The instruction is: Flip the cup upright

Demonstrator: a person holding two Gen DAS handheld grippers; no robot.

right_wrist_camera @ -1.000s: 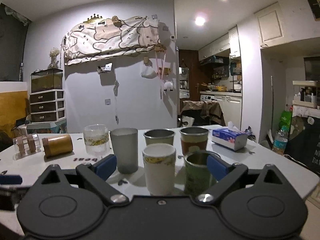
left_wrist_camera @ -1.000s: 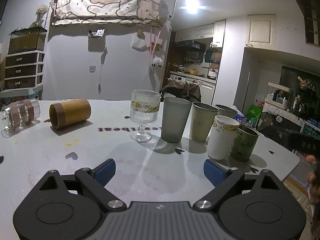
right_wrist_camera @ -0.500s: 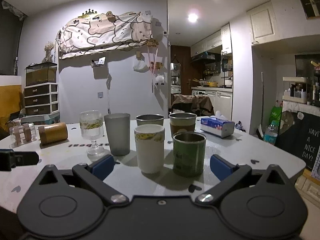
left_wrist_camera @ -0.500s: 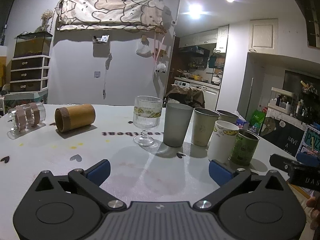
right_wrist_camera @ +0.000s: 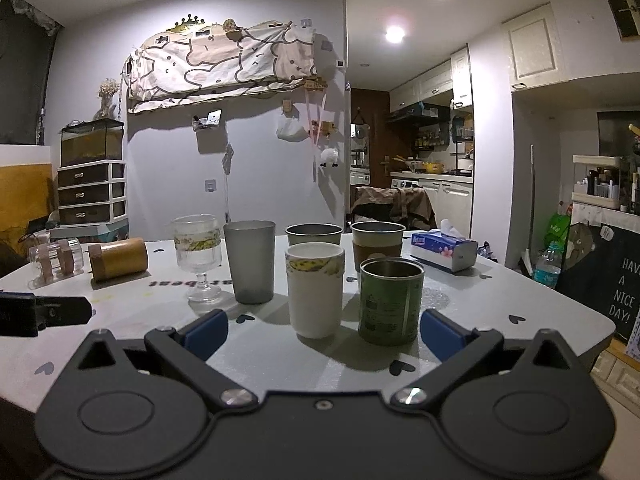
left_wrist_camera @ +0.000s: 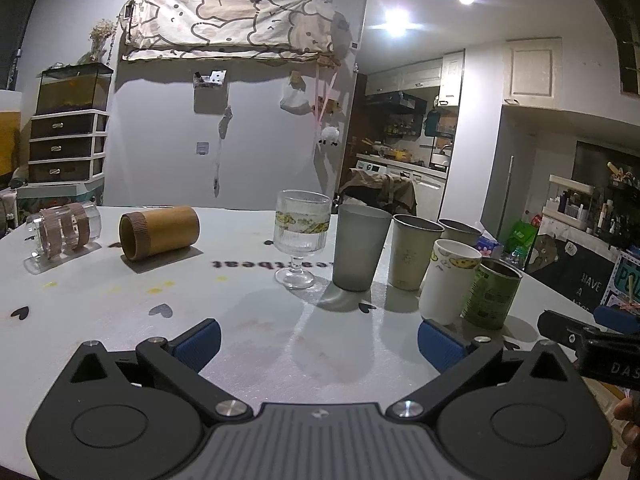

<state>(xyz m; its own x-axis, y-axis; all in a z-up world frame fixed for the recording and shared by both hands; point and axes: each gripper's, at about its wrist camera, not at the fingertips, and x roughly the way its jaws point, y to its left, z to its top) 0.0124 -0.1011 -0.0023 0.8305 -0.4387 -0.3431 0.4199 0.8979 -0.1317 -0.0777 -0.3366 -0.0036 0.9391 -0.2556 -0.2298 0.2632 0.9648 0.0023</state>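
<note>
While I hold both grippers spread wide and empty, two cups lie toppled.
The left gripper point(left_wrist_camera: 318, 336) faces the brown cup point(left_wrist_camera: 159, 232) and clear cup point(left_wrist_camera: 64, 229) — far left on the table point(left_wrist_camera: 120, 304); the right gripper point(right_wrist_camera: 322, 330) hovers near the white cup point(right_wrist_camera: 315, 289).

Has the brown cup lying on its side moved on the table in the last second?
No. The brown cup lies the same way beside the banded glass jar, left of the stemmed glass; only the camera shifted.
</note>
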